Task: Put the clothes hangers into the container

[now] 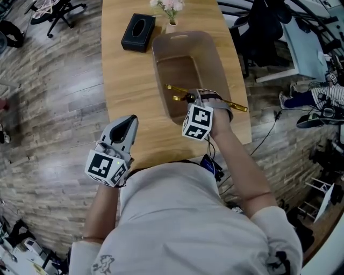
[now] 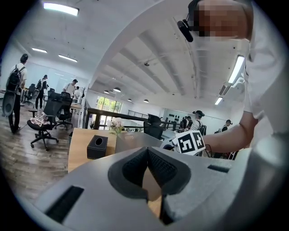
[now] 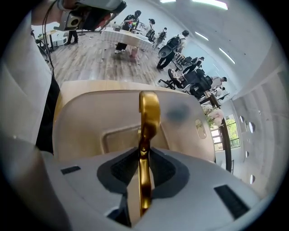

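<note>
Clothes hanger [image 1: 176, 89]: one, gold-coloured metal. It is off the table, held level across the near end of the container, with one arm over the opening and the other reaching past the right rim. Whether it touches the rim cannot be told. In the right gripper view the hanger [image 3: 148, 113] runs straight up out of the grip, with the container's pale inside behind it.

Right gripper [image 1: 200, 96]: one, pointing steeply down over the container. Its fingers [image 3: 124, 169] are closed part-way, both dark pads pressed against the thin gold bar, one from each side.

Container [image 1: 159, 59]: one, a pale beige plastic tub with rounded corners. It stands upright on the table, long side running away from the person.

Table [image 1: 121, 86]: one, light wood, narrow.

Left gripper [image 1: 129, 121]: one, at the table's near left corner, well apart from the container and pointing roughly level. Its fingers [image 2: 131, 169] meet at the tips and hold nothing; only table wood shows through the small gap behind them.

Marker cubes: two, one on each gripper.

Tissue box [image 1: 138, 32]: one, black, on the far left of the table, just beside the container's far corner.

Vase of flowers [image 1: 171, 13]: one, pale pink blooms, at the far end, right behind the container.

Surroundings: wood-plank floor, black office chairs and several people standing far off.
</note>
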Demonstrator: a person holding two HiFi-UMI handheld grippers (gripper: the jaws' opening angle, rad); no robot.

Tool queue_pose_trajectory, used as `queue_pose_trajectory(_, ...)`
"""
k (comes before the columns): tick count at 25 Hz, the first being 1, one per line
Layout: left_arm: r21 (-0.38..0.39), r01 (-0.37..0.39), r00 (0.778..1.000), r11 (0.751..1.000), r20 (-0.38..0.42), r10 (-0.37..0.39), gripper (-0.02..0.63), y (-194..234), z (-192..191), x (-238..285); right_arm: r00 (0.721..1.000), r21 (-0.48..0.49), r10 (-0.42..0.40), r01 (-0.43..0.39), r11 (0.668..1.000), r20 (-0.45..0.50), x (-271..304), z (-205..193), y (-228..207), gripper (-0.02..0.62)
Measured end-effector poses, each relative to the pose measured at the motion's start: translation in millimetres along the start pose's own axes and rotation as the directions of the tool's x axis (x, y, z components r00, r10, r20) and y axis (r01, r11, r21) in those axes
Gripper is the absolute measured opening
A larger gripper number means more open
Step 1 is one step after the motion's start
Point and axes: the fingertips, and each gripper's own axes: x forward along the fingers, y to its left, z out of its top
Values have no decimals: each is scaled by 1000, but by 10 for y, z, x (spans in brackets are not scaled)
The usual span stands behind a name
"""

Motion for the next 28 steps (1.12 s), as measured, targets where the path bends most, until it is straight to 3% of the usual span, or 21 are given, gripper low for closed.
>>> queue_pose_trajectory(9, -5, -17, 1000, 1000, -20, 17, 6, 20, -49, 52, 995, 38, 66, -68, 997, 71, 79, 175, 84, 84)
queue_pose_trajectory(18, -4, -21, 1000, 1000, -20, 21, 6, -6, -57, 11, 973, 174, 167, -195, 965, 161, -42, 216, 98, 132)
queue_pose_trajectory(28, 20, 6, 1000, 1000, -11, -6, 6, -44, -7, -151, 979, 266, 99, -145, 953, 177, -398, 200, 18, 149)
